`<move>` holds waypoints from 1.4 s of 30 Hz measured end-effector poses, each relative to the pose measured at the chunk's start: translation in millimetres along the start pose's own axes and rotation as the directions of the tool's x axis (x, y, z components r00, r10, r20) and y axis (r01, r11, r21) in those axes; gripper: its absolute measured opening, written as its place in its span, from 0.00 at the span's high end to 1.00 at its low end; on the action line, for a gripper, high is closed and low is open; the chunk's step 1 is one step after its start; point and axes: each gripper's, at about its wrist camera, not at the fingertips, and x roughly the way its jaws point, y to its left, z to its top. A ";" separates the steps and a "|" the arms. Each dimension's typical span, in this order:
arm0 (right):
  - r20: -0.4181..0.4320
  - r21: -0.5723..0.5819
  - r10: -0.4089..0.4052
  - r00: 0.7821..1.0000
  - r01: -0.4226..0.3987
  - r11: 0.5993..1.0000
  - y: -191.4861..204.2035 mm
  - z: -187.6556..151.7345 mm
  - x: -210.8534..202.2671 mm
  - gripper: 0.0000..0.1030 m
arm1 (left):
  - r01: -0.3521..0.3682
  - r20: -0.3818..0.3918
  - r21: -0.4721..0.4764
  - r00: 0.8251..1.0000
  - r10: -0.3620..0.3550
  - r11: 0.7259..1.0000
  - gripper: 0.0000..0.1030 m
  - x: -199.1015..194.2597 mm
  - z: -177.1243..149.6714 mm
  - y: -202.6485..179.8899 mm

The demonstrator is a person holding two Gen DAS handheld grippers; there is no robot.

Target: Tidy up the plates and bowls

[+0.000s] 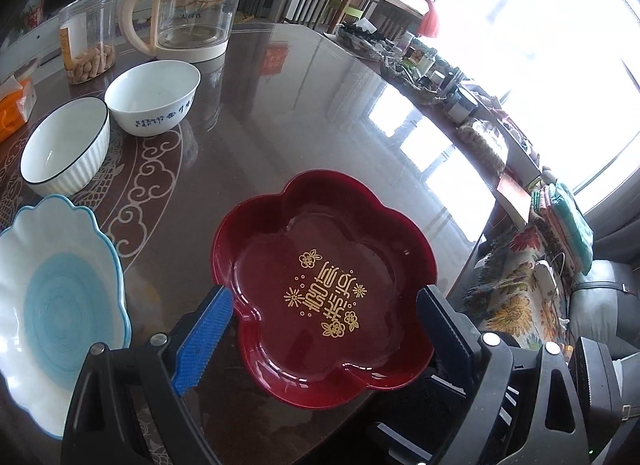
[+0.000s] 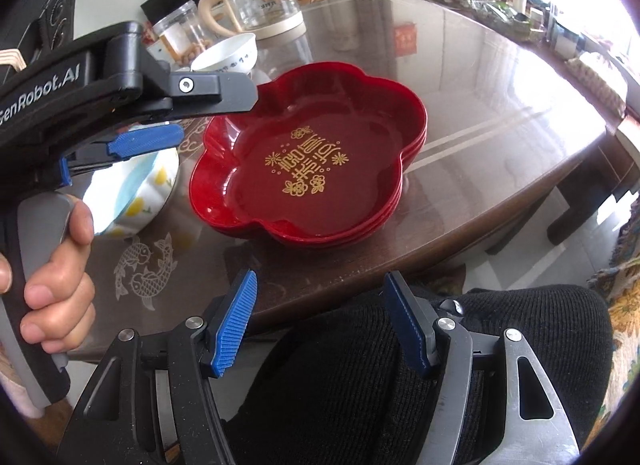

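A stack of red flower-shaped plates (image 2: 320,169) with gold writing lies near the table's front edge. My left gripper (image 1: 324,293) hovers open over the top red plate (image 1: 320,285), whose near lobes show between the blue pads (image 1: 204,337); the pads do not press on it. The right wrist view shows this left gripper (image 2: 219,117) at the stack's left rim. My right gripper (image 2: 320,277) stands open off the table's front edge, above a leg in dark knit cloth, with nothing between its fingers. A white-and-blue scalloped dish (image 1: 60,297) sits left of the stack.
Behind the dish stand a ribbed white bowl (image 1: 66,145) and a white bowl with blue writing (image 1: 154,97). A glass kettle (image 1: 192,13), a nut jar (image 1: 88,41) and an orange tissue pack (image 1: 14,105) stand at the back left. A hand (image 2: 56,265) holds the left gripper's handle.
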 end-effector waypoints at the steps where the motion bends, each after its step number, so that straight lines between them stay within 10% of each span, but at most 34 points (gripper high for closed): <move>1: -0.005 0.005 0.004 1.000 -0.004 1.000 0.1 0.0 2.5 0.33 | 0.001 -0.011 -0.005 1.000 -0.001 1.000 0.10 3.5 1.9 0.9; 15: -0.008 0.057 -0.005 1.000 0.005 0.998 5.8 1.2 18.8 0.33 | -0.018 -0.006 0.007 1.000 0.018 1.000 0.10 1.8 6.5 -0.4; 22: -0.017 0.055 -0.014 1.000 0.015 0.998 8.6 5.9 24.7 0.33 | -0.187 -0.016 0.067 0.982 0.188 0.980 0.10 4.5 9.8 5.6; 42: -0.046 0.145 -0.080 0.996 0.086 0.986 -3.1 27.9 42.4 0.29 | -0.130 -0.080 0.050 0.988 0.134 0.990 0.07 69.9 53.2 -7.0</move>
